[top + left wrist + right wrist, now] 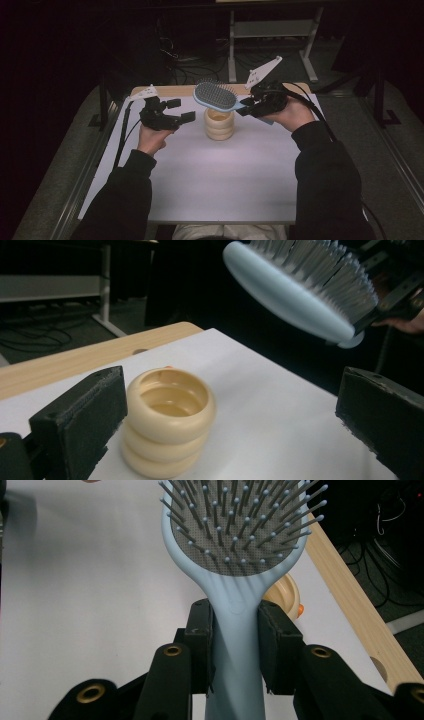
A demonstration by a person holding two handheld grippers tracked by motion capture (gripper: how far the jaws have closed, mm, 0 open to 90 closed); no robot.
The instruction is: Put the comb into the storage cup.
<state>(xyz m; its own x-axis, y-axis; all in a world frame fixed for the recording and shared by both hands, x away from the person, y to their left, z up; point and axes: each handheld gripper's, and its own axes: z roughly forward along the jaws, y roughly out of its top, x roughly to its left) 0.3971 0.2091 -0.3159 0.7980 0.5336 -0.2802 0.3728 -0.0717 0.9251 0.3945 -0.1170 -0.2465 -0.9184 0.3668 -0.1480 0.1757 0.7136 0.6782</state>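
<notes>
Two jobs: your right hand-held gripper (246, 105) clamps the pale-blue bristled plastic hairbrush (216, 96) at twelve o'clock above the cream ribbed pot (219, 125); left hand-held gripper (181, 111), jaws apart, should steady it.

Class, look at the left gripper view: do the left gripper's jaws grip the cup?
No: the left gripper stands open, its jaws apart, with the cup free between them.

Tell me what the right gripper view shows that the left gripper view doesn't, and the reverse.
Right gripper view: the right gripper shut on the hairbrush handle, bristles facing the camera. Left gripper view: the left gripper open, its jaws standing wide either side of the cream ringed cup, whose open top and hollow inside show. Both: the brush held in the air, the cup and the white table cover.
</notes>
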